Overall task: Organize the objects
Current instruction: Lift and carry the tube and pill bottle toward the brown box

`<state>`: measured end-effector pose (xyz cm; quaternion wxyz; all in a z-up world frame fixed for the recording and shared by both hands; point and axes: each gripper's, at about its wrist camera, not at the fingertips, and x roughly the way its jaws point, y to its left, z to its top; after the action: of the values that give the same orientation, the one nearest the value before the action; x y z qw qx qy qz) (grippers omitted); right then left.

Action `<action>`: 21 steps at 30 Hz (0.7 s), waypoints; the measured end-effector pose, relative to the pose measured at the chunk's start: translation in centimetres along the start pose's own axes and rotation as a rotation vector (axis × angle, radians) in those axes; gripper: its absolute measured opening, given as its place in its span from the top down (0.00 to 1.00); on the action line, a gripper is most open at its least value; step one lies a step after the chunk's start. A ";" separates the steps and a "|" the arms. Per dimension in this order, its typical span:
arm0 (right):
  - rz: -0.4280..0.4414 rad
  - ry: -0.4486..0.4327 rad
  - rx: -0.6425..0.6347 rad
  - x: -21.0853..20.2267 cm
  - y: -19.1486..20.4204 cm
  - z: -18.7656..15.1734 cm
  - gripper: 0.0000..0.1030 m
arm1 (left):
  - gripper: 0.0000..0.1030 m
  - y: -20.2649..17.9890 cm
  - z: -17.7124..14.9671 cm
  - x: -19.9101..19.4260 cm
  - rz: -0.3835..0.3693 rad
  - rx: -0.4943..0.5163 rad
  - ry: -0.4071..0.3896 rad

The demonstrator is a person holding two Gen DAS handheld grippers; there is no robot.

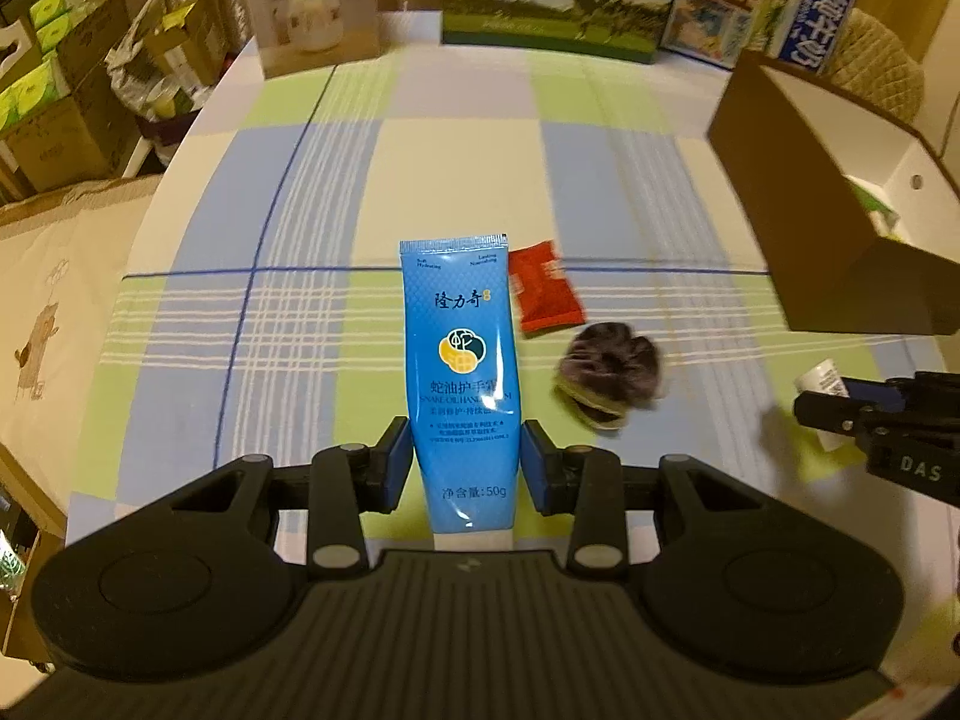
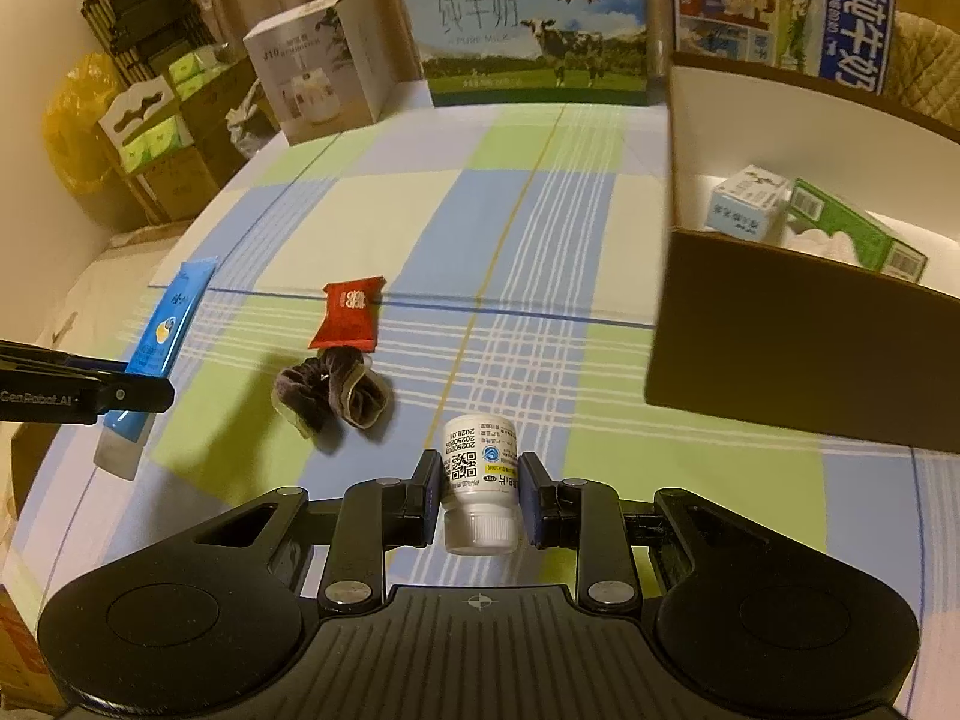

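Two claws each held something above the checked surface point(image 1: 300, 192): left claw point(image 1: 467, 465) clamped a blue hand-cream tube point(image 1: 461, 372), right claw point(image 2: 480, 495) a white pill bottle point(image 2: 480, 480) (cap nearest), near the open box point(image 2: 798, 354).

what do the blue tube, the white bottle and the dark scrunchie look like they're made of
Blue tube: soft glossy plastic, judging by its sheen and flat crimped end.
White bottle: rigid, smooth plastic with a paper-looking printed label and a ribbed cap.
Scrunchie: fabric, probably velvet; dull, fuzzy, gathered folds with a paler edge. Motion blur leaves the weave unclear.
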<state>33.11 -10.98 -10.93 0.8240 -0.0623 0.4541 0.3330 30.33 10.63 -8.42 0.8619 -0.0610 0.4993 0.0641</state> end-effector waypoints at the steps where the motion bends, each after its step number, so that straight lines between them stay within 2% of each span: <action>1: -0.001 -0.003 0.004 -0.4 -0.1 -0.1 0.77 | 0.68 -0.4 0.0 -0.3 -0.006 0.005 -0.005; 9: -0.016 -0.049 0.046 -3.6 -2.2 -0.7 0.77 | 0.68 -4.8 0.8 -1.8 -0.079 0.063 -0.030; 21: -0.054 -0.116 0.118 -8.6 -7.9 -0.9 0.77 | 0.68 -13.6 2.9 -2.5 -0.169 0.173 -0.060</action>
<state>34.08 -21.67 -6.20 0.8597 -0.0062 0.4228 0.2865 33.93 -2.38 -4.28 0.8809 -0.0262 0.4699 -0.0502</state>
